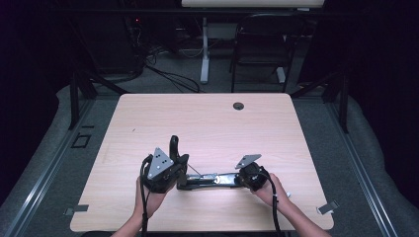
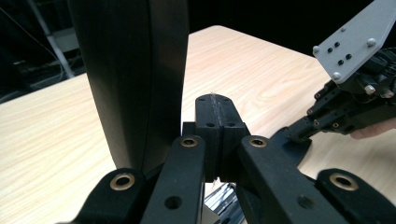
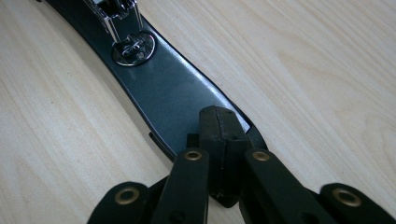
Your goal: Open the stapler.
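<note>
We see a light wood desk (image 1: 207, 118) filling the middle of the high view, with a small round grommet hole (image 1: 238, 105) near its upper centre.

Lower left of centre, the person's left hand (image 1: 150, 197) holds the left claw (image 1: 174, 148). Its grey three-cornered plate (image 1: 159, 161) sits on top and its cable (image 1: 144, 207) runs to the bottom edge. In the left gripper view its jaws are pressed together with nothing between them. A tall black upright piece (image 2: 135, 74), apparently the stapler's raised lid, stands just beside the jaws at the left of that frame.

Between the two hands lies a long black stapler (image 1: 210, 180), opened out flat on the desk in the lower centre of the high view, running left to right. Some bright metal shows mid-length.

Lower right of centre, the right hand (image 1: 272, 190) holds the right claw (image 1: 241, 178), which meets the stapler's right end. In the right gripper view its jaws are closed at the tip of the stapler base (image 3: 173, 88), seemingly pinching its edge. The round metal anvil (image 3: 134, 49) shows at the upper left of that frame.

A dark folding chair (image 1: 262, 47) stands beyond the desk at upper right.
</note>
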Motion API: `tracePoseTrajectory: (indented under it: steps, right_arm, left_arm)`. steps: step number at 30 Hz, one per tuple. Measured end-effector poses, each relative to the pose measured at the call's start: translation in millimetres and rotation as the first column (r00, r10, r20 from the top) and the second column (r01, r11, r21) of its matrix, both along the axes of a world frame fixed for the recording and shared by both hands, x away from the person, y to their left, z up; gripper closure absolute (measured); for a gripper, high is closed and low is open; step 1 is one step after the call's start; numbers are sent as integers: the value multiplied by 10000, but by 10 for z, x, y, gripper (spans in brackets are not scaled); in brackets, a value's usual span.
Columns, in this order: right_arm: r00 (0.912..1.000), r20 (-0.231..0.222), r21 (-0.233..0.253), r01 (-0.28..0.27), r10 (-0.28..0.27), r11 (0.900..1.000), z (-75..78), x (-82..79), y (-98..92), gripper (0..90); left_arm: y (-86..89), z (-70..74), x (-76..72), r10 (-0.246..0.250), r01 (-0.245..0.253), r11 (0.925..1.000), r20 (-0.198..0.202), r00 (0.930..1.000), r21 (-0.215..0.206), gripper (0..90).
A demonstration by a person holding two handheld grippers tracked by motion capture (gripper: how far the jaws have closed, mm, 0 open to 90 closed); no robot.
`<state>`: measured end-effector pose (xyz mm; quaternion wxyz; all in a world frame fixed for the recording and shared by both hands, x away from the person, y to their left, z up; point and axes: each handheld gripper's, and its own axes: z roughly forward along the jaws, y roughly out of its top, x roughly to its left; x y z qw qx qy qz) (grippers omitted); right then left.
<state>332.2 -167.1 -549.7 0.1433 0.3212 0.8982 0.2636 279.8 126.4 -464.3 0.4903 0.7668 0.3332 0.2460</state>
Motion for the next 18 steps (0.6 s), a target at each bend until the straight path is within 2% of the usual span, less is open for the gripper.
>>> tracePoseTrajectory:
  steps: [1, 7, 9, 11, 14, 16, 18]
  right_arm:
    - [10000, -16, 105, 18, -18, 9999, -6, 2, -1, 900]
    - [10000, -8, 7, -14, 14, 10000, 0, 0, 0, 900]
    - [10000, -10, 41, -7, 7, 10000, -2, -2, 3, 900]
    - [10000, 20, 7, -28, 28, 10000, -2, 0, 3, 900]
    - [9999, 93, -74, -81, 82, 9999, -2, -3, 13, 900]
    - [9999, 77, -107, -72, 73, 9999, -1, -4, 15, 900]
    - [10000, 37, -70, -12, 12, 10000, 1, -4, 13, 900]
  left_arm:
    - [10, 3, 4, -34, 34, 10000, -7, 10000, 33, 900]
    - [57, 0, -4, 173, -173, 9998, 21, 9998, 24, 900]
    - [150, -1, 14, 853, -853, 9964, 154, 9962, -31, 900]
    - [318, -6, 73, 1261, -1268, 9911, -191, 9918, -411, 900]
    - [508, -46, 120, 1659, -1692, 9841, -609, 9843, -541, 900]
    - [570, -82, 120, 1788, -1821, 9826, -801, 9806, -360, 900]
    - [577, -104, 103, 1751, -1775, 9838, -810, 9812, -239, 900]
